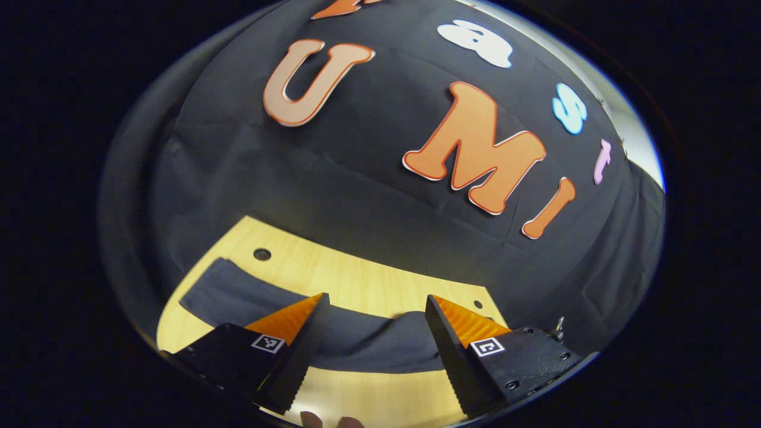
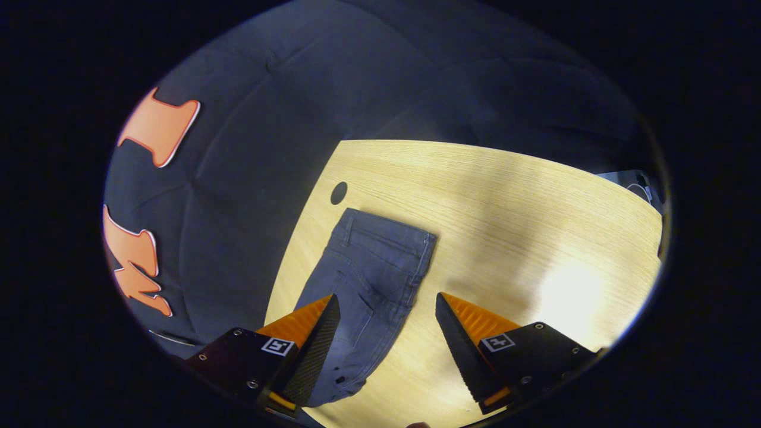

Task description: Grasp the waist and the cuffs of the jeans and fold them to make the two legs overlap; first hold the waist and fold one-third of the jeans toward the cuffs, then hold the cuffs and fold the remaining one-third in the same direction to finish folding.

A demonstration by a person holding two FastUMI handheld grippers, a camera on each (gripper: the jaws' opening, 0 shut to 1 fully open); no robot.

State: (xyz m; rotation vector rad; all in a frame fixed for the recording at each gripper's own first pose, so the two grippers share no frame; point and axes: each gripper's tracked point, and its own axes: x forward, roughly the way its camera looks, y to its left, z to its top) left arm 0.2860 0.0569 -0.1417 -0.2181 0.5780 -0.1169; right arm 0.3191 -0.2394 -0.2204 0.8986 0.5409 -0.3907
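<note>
Jeans: dark grey-blue denim jeans point(image 2: 371, 279) lie flat on the desk point(image 2: 505, 202). In the right gripper view the waistband is at the far end, with stitched seams and a pocket visible. In the left gripper view the jeans point(image 1: 250, 297) stretch as a long dark band across the desk point(image 1: 357, 279), with a slight hump near the right finger.
Desk: pale wood with fine straight grain and a rounded edge; a small round hole point(image 2: 338, 192) sits just beyond the waistband.
Left tool: the left tool point(image 1: 376, 324) is spread wide above the jeans, holding nothing; the fingers are wedge-shaped with ribbed faces.
Right tool: the right tool point(image 2: 386, 324) is spread wide over the near part of the jeans, holding nothing.
Backdrop: black cloth wall point(image 2: 250, 119), creased, behind the desk.
</note>
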